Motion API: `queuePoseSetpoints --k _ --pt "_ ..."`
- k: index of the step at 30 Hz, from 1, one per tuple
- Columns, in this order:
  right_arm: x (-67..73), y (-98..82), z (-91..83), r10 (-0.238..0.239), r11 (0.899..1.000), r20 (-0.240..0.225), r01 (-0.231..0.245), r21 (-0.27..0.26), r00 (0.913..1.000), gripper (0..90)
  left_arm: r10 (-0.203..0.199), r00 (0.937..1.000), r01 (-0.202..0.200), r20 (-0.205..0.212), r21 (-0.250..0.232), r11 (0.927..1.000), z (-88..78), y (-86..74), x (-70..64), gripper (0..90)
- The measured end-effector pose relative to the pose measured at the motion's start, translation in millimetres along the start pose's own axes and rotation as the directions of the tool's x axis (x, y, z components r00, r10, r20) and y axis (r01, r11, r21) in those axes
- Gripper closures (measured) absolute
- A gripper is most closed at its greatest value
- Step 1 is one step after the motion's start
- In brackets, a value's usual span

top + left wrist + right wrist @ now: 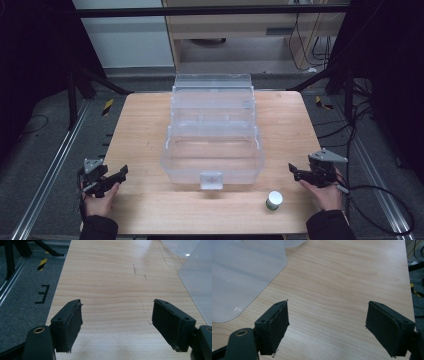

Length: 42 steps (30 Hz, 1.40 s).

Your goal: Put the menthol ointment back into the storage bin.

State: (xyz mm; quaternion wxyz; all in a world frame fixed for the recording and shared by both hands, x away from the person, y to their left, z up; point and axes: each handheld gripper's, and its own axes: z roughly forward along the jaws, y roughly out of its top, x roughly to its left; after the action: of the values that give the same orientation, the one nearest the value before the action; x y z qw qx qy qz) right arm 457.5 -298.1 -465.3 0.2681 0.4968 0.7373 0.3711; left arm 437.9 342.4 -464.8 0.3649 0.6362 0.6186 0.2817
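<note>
Left tongs (116,312) wide open, nothing between the jaws, just bare worktop (112,277) under them; in the high view they sit at the near-left corner (112,180), held in the person's left hand (99,202). Right tongs (327,315) equally wide, also empty, at the near-right edge (300,175), held in the right hand (327,195). Clear plastic box (212,132) sits mid-worktop between the two, open, tiered trays stepping back toward the far edge, latch tab (211,180) facing the person. Box's rounded corner shows at right in the left gripper view (197,282) and at upper left in the right gripper view (242,277); both tongs are apart from it, not touching. Small round white container with green band (273,200) stands upright on the worktop near the front edge, just in front of the box's near-right corner, near the right tongs and to their inner side. Open wood strip on each side of the box and along the front. Grey floor (22,290) beyond the left edge with black-yellow tape marks (42,264).
</note>
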Motion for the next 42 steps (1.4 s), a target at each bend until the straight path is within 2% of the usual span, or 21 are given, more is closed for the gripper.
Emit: queuePoseSetpoints --k 2,6,11,12,19,20,21,25,26,27,28,29,30,33,34,35,36,37,40,41,42 --pt "0.6 4.3 -1.8 -0.011 1.000 -0.007 0.011 0.001 0.9999 18.5 -0.001 1.0000 0.001 0.007 -0.002 1.0000 -1.5 -0.7 -0.7 23.4" --pt "2.3 24.6 -12.5 -0.032 0.999 -0.042 0.032 -0.022 0.9986 18.4 0.007 0.9999 -0.007 0.015 -0.002 1.0000 -3.6 -3.5 -3.2 23.3" --pt "2.7 39.6 -19.9 -0.063 0.998 -0.070 0.062 -0.014 0.9956 17.8 0.016 0.9998 -0.016 0.016 0.008 0.9998 -0.8 -4.3 -0.9 23.6" --pt "3.0 46.1 -23.3 -0.078 0.997 -0.094 0.078 -0.007 0.9925 17.6 0.018 0.9997 -0.019 0.017 0.017 0.9997 1.2 -5.4 -0.9 24.1" --pt "6.6 61.5 -32.3 -0.145 0.989 -0.139 0.148 0.009 0.9796 17.4 0.056 0.9983 -0.057 0.018 0.037 0.9977 5.5 -6.5 -5.0 24.7" --pt "9.2 65.8 -35.4 -0.168 0.985 -0.162 0.173 0.013 0.9724 17.2 0.060 0.9980 -0.060 0.018 0.039 0.9974 5.7 -6.8 -5.8 24.9" --pt "9.2 65.8 -35.4 -0.168 0.985 -0.162 0.173 0.013 0.9724 17.2 0.065 0.9977 -0.065 0.020 0.042 0.9970 5.8 -7.2 -6.5 24.9" --pt "17.7 73.1 -41.4 -0.223 0.971 -0.203 0.235 0.038 0.9533 16.4 0.088 0.9959 -0.089 0.022 0.053 0.9947 7.5 -8.3 -9.8 25.0" --pt "22.1 76.1 -44.1 -0.255 0.962 -0.220 0.270 0.041 0.9417 16.1 0.095 0.9952 -0.096 0.021 0.055 0.9938 8.8 -8.9 -11.4 25.1" --pt "22.1 76.1 -44.1 -0.255 0.962 -0.220 0.270 0.041 0.9417 16.1 0.095 0.9952 -0.096 0.021 0.055 0.9938 8.8 -8.9 -11.4 25.1" --pt "26.7 78.4 -46.2 -0.272 0.955 -0.245 0.292 0.049 0.9307 15.6 0.100 0.9948 -0.101 0.021 0.059 0.9931 9.2 -9.1 -11.7 25.1" --pt "29.0 79.4 -47.0 -0.283 0.951 -0.255 0.306 0.054 0.9247 15.3 0.102 0.9946 -0.103 0.020 0.061 0.9928 9.6 -9.3 -11.9 25.2" --pt "29.0 79.4 -47.0 -0.283 0.951 -0.255 0.306 0.054 0.9247 15.3 0.105 0.9943 -0.106 0.020 0.064 0.9923 10.1 -9.6 -12.1 25.2" --pt "35.6 81.4 -48.6 -0.312 0.936 -0.292 0.345 0.069 0.9041 14.6 0.107 0.9941 -0.108 0.018 0.067 0.9919 10.7 -10.0 -12.6 25.3" --pt "39.2 81.9 -48.9 -0.332 0.925 -0.314 0.372 0.078 0.8896 14.3 0.109 0.9939 -0.110 0.016 0.067 0.9917 10.7 -10.0 -12.7 25.3" --pt "39.2 81.9 -48.9 -0.332 0.925 -0.314 0.372 0.078 0.8896 14.3 0.109 0.9939 -0.110 0.016 0.067 0.9917 10.7 -10.0 -12.7 25.3" --pt "42.4 82.0 -49.0 -0.341 0.916 -0.332 0.390 0.091 0.8795 13.3 0.110 0.9938 -0.111 0.015 0.067 0.9916 10.5 -10.0 -12.8 25.3" --pt "42.4 82.0 -49.0 -0.341 0.916 -0.332 0.390 0.091 0.8795 13.3 0.110 0.9938 -0.111 0.015 0.067 0.9916 10.5 -10.0 -12.8 25.4" --pt "46.2 81.0 -47.8 -0.353 0.904 -0.358 0.414 0.108 0.8644 12.4 0.111 0.9937 -0.112 0.017 0.064 0.9916 10.4 -9.5 -12.9 25.3" --pt "46.2 81.0 -47.8 -0.353 0.904 -0.358 0.414 0.108 0.8644 12.4 0.111 0.9937 -0.112 0.017 0.064 0.9916 10.4 -9.5 -12.9 25.3" --pt "47.5 80.7 -47.7 -0.359 0.898 -0.361 0.423 0.116 0.8608 12.4 0.113 0.9934 -0.114 0.017 0.064 0.9914 10.5 -9.4 -12.9 25.3"
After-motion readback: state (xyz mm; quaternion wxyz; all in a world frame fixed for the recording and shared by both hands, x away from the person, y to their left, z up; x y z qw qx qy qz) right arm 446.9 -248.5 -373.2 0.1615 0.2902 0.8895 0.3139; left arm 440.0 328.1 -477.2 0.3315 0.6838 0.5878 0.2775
